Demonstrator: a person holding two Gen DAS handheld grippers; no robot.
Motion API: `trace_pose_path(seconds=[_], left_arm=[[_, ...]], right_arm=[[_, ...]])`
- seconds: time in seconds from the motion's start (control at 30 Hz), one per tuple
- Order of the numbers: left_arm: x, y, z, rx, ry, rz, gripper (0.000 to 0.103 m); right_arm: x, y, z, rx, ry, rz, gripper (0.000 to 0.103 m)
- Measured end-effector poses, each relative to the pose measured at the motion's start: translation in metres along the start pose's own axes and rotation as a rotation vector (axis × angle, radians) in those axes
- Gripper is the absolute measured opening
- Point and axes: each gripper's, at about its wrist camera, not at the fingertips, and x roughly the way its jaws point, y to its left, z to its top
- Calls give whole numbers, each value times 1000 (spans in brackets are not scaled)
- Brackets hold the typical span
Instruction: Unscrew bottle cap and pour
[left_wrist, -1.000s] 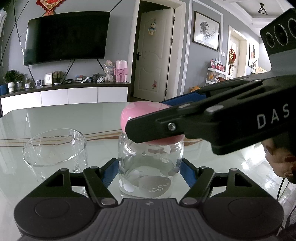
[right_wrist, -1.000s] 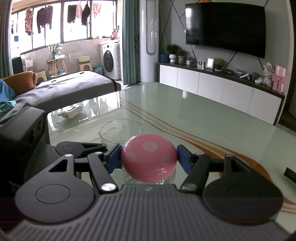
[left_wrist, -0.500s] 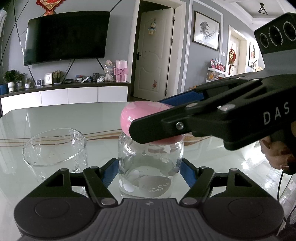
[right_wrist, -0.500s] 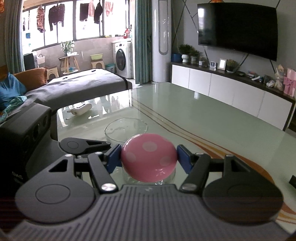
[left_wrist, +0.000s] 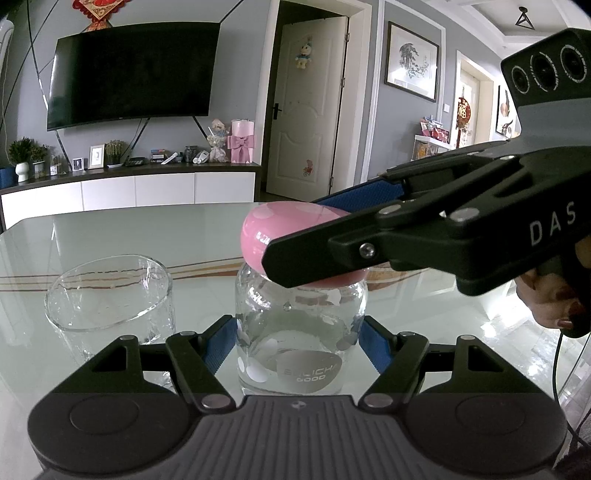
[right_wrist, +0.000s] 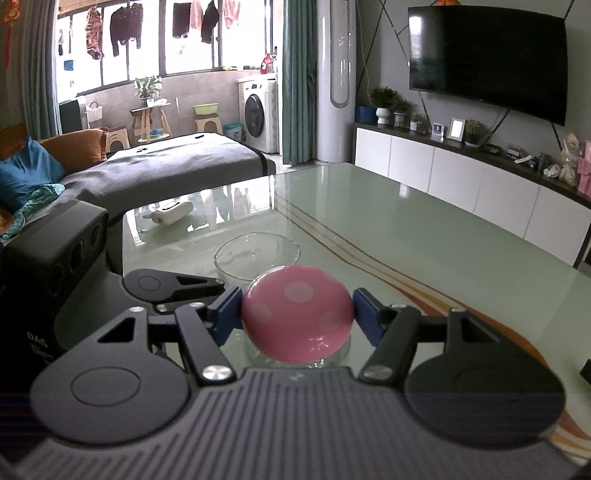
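A clear glass bottle (left_wrist: 301, 332) with white dots stands upright on the glass table (left_wrist: 129, 236). My left gripper (left_wrist: 299, 343) is shut on its body with the blue pads on both sides. A round pink dotted cap (right_wrist: 297, 314) sits on top of the bottle; it also shows in the left wrist view (left_wrist: 266, 230). My right gripper (right_wrist: 297, 314) is shut on the cap from the right side. It also shows in the left wrist view (left_wrist: 306, 240), crossing in front of the cap. An empty clear glass (left_wrist: 110, 295) stands left of the bottle, also seen beyond the cap (right_wrist: 256, 256).
A white TV cabinet (left_wrist: 133, 192) stands beyond the table's far edge. A grey sofa (right_wrist: 177, 166) lies past the table's left side. A small dark object (right_wrist: 585, 371) sits at the table's right edge.
My right gripper has turned with the cap in its grip: the room has swung rightward in its view and its body has tilted upward in the left wrist view. The bottle and left gripper have not moved.
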Motion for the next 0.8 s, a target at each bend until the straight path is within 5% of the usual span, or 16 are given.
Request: trace_pose_path(seconds=[0.27, 0.5, 0.8], left_arm=[[-1, 0, -2, -2, 0, -1, 76], [-1, 1, -2, -2, 0, -1, 76], [0, 0, -3, -4, 0, -2, 76]], right_arm=[[0, -1, -1, -12, 0, 12, 69], [-2, 7, -1, -8, -13, -28, 82], [0, 30, -7, 74, -17, -225, 83]])
